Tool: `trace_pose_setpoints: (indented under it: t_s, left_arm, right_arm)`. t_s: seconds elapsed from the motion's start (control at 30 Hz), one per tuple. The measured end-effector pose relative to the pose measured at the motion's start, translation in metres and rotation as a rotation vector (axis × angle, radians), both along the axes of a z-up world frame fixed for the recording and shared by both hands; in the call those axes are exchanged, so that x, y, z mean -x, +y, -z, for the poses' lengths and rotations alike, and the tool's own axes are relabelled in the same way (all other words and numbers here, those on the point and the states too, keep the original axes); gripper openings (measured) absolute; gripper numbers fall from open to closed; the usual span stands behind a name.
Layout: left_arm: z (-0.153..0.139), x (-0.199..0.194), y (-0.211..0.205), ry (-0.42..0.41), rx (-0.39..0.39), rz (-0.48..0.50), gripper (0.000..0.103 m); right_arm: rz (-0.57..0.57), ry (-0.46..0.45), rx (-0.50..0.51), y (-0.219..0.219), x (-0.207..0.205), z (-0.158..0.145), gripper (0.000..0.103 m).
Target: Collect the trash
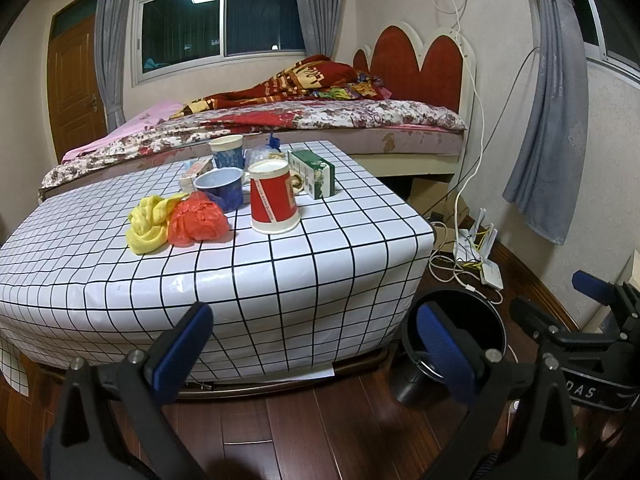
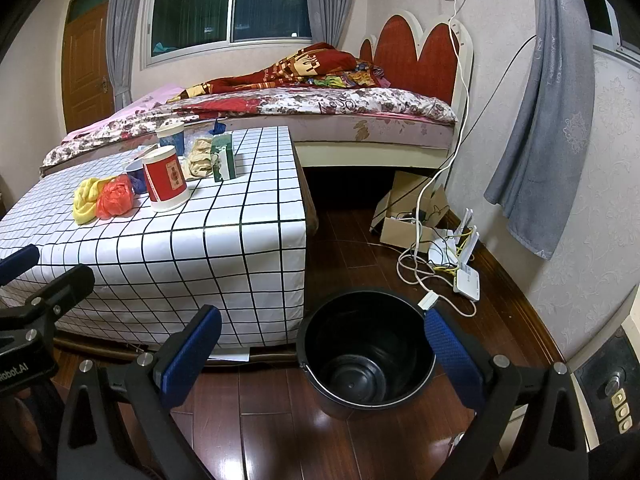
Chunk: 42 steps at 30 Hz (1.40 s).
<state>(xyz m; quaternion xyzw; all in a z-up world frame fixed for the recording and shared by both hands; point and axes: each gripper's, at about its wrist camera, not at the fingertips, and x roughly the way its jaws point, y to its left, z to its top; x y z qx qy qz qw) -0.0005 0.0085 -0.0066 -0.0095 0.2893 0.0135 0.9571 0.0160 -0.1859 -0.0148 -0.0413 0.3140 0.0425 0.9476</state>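
**Both grippers open and empty, trash waiting on the table**

The left gripper point(image 1: 316, 344) hangs low in front of the table point(image 1: 320, 264), its blue-padded jaws spread wide with nothing between them. The right gripper point(image 2: 324, 352) is also spread wide and holds nothing; it sits just beside the left one, above the wooden floor point(image 2: 352, 240), and the black bin point(image 2: 366, 350) shows between its fingers.

The bin stands upright on the floor at the table's near corner, and its inside looks bare.

On the checked tablecloth the trash lies in a loose cluster. A red paper cup point(image 1: 274, 198) stands upside down near the middle. To its left lies a crumpled orange plastic bag point(image 1: 198, 220), touching a yellow cloth point(image 1: 150, 222). Behind the bag a blue cup point(image 1: 222, 187) lies tipped on its side, and another blue cup point(image 1: 227, 152) stands upright farther back. A green and white carton point(image 1: 314, 174) stands to the right of the red cup, with a crumpled clear bag point(image 1: 260, 155) behind it.

A bed point(image 2: 320, 108) runs along the far side of the table, and a router point(image 2: 466, 276) with tangled cables lies on the floor by the wall
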Motion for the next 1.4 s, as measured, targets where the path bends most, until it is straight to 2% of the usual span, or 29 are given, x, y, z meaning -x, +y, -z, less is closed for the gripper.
trace_pose_setpoints:
  t_s: [0.37, 0.6, 0.87, 1.07, 1.23, 1.4]
  left_arm:
    - [0.002, -0.001, 0.003, 0.0, -0.006, -0.01, 0.102]
    - [0.008, -0.016, 0.032, 0.007, -0.03, -0.053, 0.102]
    - [0.009, -0.037, 0.096, 0.035, 0.003, -0.14, 0.102]
    - [0.011, -0.052, 0.154, 0.038, 0.019, -0.269, 0.102]
    - [0.018, -0.07, 0.197, 0.02, 0.09, -0.346, 0.101]
    - [0.028, -0.1, 0.227, 0.043, 0.181, -0.357, 0.084]
  right_arm:
    - [-0.019, 0.004, -0.001, 0.002, -0.003, 0.001, 0.102]
    - [-0.068, -0.003, -0.012, 0.015, -0.018, -0.003, 0.102]
    - [-0.185, -0.012, -0.048, 0.055, -0.048, -0.011, 0.102]
    - [-0.269, -0.009, -0.068, 0.101, -0.081, -0.012, 0.092]
    - [-0.341, -0.012, -0.037, 0.15, -0.112, -0.007, 0.09]
    - [-0.353, 0.015, -0.037, 0.18, -0.145, 0.004, 0.09]
